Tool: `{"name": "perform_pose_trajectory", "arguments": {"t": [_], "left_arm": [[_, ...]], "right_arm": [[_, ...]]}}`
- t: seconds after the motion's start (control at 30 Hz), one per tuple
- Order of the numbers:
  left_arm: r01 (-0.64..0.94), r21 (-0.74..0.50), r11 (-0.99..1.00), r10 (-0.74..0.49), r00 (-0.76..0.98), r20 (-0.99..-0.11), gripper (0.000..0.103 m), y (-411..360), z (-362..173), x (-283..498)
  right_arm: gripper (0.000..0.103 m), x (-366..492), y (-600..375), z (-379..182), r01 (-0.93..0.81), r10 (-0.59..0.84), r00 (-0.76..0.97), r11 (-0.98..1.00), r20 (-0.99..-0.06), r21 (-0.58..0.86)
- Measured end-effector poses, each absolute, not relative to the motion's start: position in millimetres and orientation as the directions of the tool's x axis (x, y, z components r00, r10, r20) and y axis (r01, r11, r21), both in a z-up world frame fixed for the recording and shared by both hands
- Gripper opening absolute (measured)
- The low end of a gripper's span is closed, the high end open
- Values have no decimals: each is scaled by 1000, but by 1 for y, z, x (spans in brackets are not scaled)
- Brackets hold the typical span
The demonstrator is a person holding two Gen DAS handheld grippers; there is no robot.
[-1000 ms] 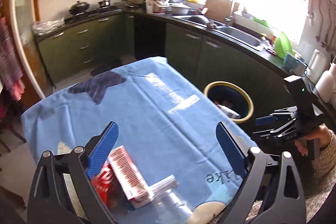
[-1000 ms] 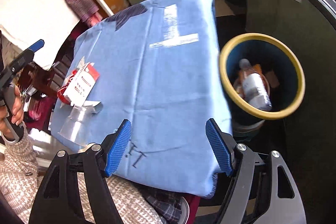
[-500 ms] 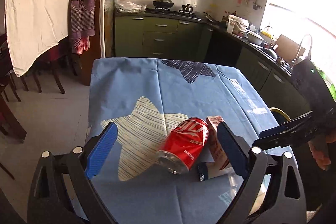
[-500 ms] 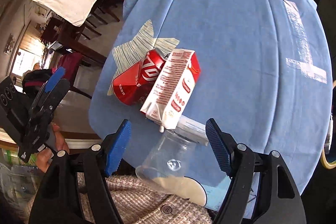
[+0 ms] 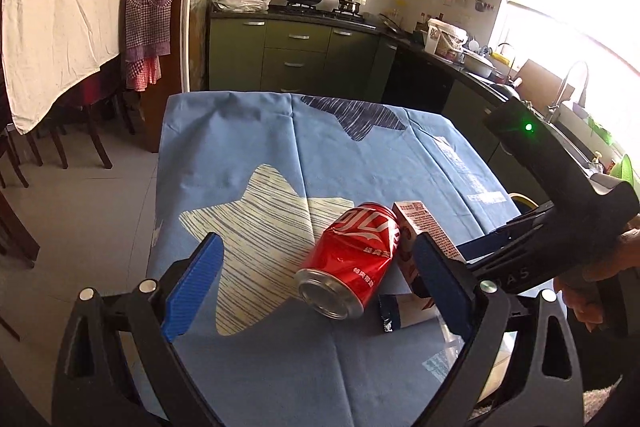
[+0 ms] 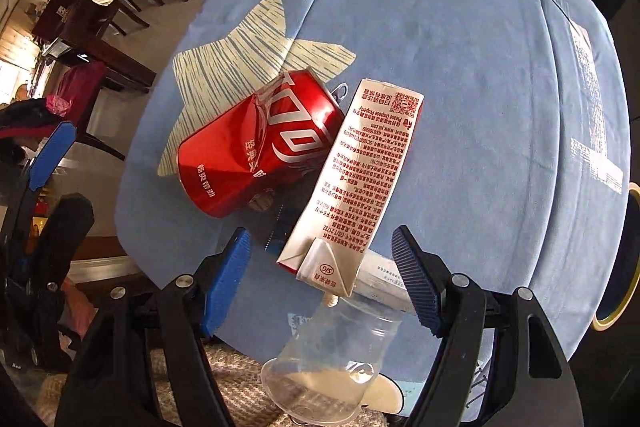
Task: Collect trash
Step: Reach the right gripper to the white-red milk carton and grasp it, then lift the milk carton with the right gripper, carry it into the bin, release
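Tongs are both gaping, empty: right tongs [image 6: 320,275] hanging over carton [image 6: 356,183], left tongs [image 5: 316,287] facing can [image 5: 352,263]. Should be straddling carton's narrow sides w/ right, avoiding cup [image 6: 332,359] at bench [image 6: 460,67] edge.

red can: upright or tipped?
Tipped. The red can lies on its side on the blue tablecloth, dented, one round end facing the left wrist camera, leaning against the milk carton.

Both our grippers hang wide-jawed, holding nothing.

Our left black two-finger gripper with blue ribbed pads [image 5: 316,281] tilts downward, its jaws spread apart. Our right black gripper with blue pads [image 6: 320,277] points steeply down, jaws equally wide, and our right hand [image 5: 596,291] wraps its handle.
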State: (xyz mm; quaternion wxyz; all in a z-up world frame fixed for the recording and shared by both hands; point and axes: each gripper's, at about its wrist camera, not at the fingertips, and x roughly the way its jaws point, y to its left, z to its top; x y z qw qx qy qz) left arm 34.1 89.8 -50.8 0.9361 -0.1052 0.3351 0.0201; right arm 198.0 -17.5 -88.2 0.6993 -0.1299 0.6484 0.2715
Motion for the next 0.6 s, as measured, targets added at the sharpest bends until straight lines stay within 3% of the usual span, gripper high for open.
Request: {"name": "perform_pose_trajectory", "arguments": {"t": [0.07, 0.37, 0.6], "left_arm": [[-109, -183, 977, -31, 776, -630, 91, 90, -51, 33], [-114, -179, 977, -25, 776, -630, 91, 89, -51, 32], [-98, -161, 982, -28, 769, -639, 91, 80, -52, 34]], "right_arm": [[71, 200, -18, -91, -549, 199, 24, 821, -980, 154], [37, 216, -52, -96, -512, 200, 32, 845, -979, 156], [36, 228, -93, -81, -487, 269, 87, 852, -959, 194]]}}
